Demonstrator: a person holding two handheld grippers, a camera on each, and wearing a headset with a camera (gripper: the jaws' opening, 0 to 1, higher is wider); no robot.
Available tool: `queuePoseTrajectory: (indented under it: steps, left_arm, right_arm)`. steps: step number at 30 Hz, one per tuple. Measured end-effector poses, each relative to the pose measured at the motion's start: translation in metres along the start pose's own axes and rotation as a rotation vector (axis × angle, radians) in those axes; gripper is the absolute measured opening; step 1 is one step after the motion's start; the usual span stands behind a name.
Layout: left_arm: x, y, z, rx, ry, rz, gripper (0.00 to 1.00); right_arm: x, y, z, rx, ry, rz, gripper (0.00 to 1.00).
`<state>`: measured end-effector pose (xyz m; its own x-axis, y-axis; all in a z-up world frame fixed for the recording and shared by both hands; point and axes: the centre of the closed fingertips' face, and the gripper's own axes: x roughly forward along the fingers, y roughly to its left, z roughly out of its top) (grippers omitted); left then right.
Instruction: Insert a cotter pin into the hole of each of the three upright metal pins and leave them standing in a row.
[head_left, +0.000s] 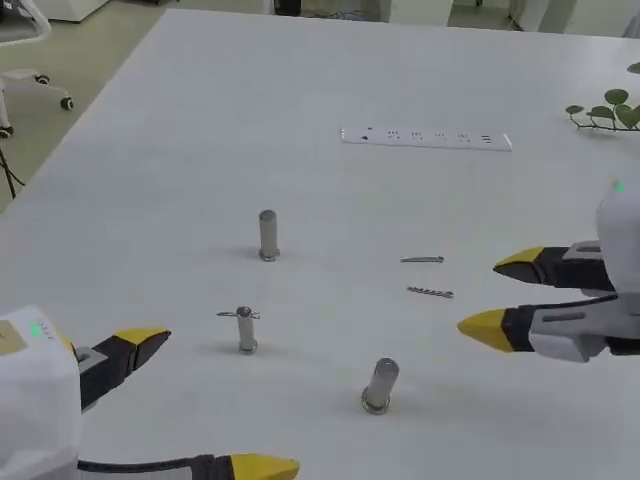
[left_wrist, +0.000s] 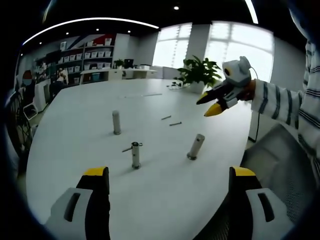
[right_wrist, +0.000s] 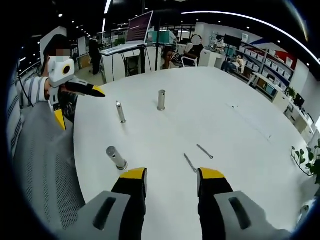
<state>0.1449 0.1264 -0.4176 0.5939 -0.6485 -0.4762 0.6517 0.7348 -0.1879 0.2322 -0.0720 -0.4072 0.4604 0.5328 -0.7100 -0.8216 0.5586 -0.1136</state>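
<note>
Three upright metal pins stand on the white table: a bare far pin, a middle pin with a cotter pin through its top, and a bare near pin. Two loose cotter pins lie flat to the right of them. My right gripper hovers open just right of the loose cotter pins, which lie ahead of its jaws. My left gripper is open wide at the near left, empty, facing the middle pin.
A white power strip lies at the far side of the table. Plant leaves reach in at the far right edge. An office chair stands on the floor past the table's left edge.
</note>
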Motion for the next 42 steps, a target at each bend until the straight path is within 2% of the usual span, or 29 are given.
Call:
queuePoseTrajectory:
  steps: [5, 12, 16, 22, 27, 29, 31, 36, 42]
  left_arm:
    - [-0.002, -0.002, -0.003, -0.014, 0.018, 0.002, 0.99]
    - [-0.006, -0.003, 0.000, -0.020, 0.014, 0.014, 0.97]
    - [-0.009, 0.000, 0.003, -0.028, 0.004, 0.031, 0.97]
    - [-0.012, 0.002, 0.006, -0.043, -0.005, 0.040, 0.96]
    - [-0.012, 0.003, 0.002, -0.048, 0.006, 0.045, 0.96]
    - [-0.013, 0.008, 0.002, -0.066, -0.018, 0.066, 0.97]
    - [-0.014, 0.008, 0.002, -0.090, -0.023, 0.063, 0.97]
    - [-0.017, 0.011, 0.003, -0.095, -0.027, 0.073, 0.97]
    - [-0.019, 0.011, 0.005, -0.100, -0.035, 0.072, 0.97]
  right_arm:
    - [0.007, -0.001, 0.007, -0.040, 0.009, 0.061, 0.26]
    - [0.023, -0.003, 0.013, -0.107, 0.053, 0.121, 0.23]
    - [0.032, -0.003, 0.010, -0.145, 0.083, 0.161, 0.16]
    - [0.046, -0.013, 0.001, -0.182, 0.140, 0.174, 0.09]
    - [0.058, -0.024, -0.006, -0.207, 0.185, 0.176, 0.08]
    - [0.062, -0.026, -0.011, -0.220, 0.212, 0.183, 0.07]
    - [0.066, -0.027, -0.017, -0.225, 0.233, 0.189, 0.07]
    - [0.076, -0.029, -0.031, -0.243, 0.296, 0.203, 0.07]
    - [0.082, -0.034, -0.033, -0.253, 0.317, 0.200, 0.08]
